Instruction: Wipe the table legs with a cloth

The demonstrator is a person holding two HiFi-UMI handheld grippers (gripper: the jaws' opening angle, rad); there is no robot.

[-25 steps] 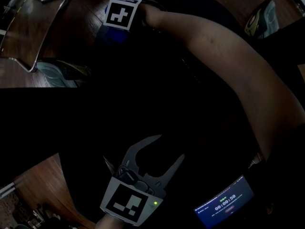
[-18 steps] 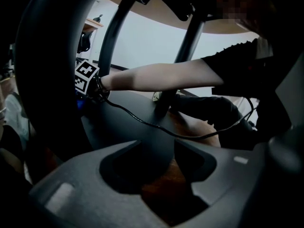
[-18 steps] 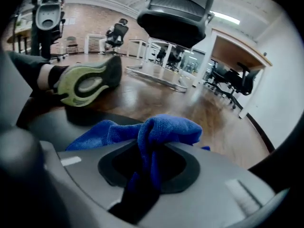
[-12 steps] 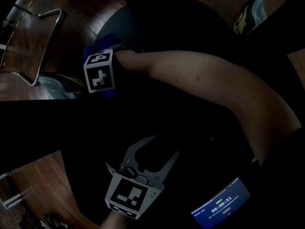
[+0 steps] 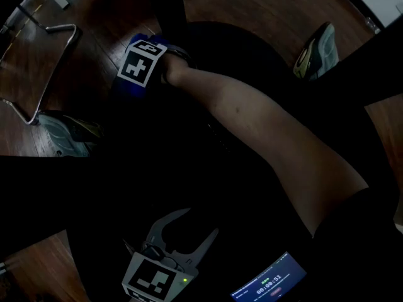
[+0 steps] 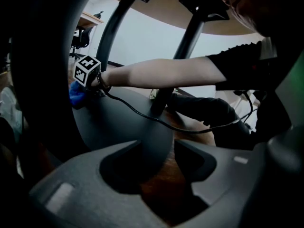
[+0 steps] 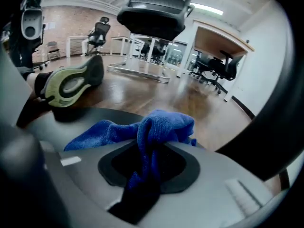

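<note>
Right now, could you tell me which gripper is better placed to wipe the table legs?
The right gripper: jaws shut on the cloth, on the base by a leg. The left gripper is empty, well back.

— What colour is the crumpled microfibre cloth [image 7: 156, 127]?
— Bright blue. The square-marker cube [image 5: 140, 65], far left, is black-and-white checks.
— The round metal table base [image 6: 118, 122]?
— Matt black, on glossy brown plank floor [image 5: 252, 5].

Your head view looks steeply down; the left gripper view, low over the base [image 6: 118, 127], shares your right gripper [image 6: 81, 87] at ten o'clock.
</note>
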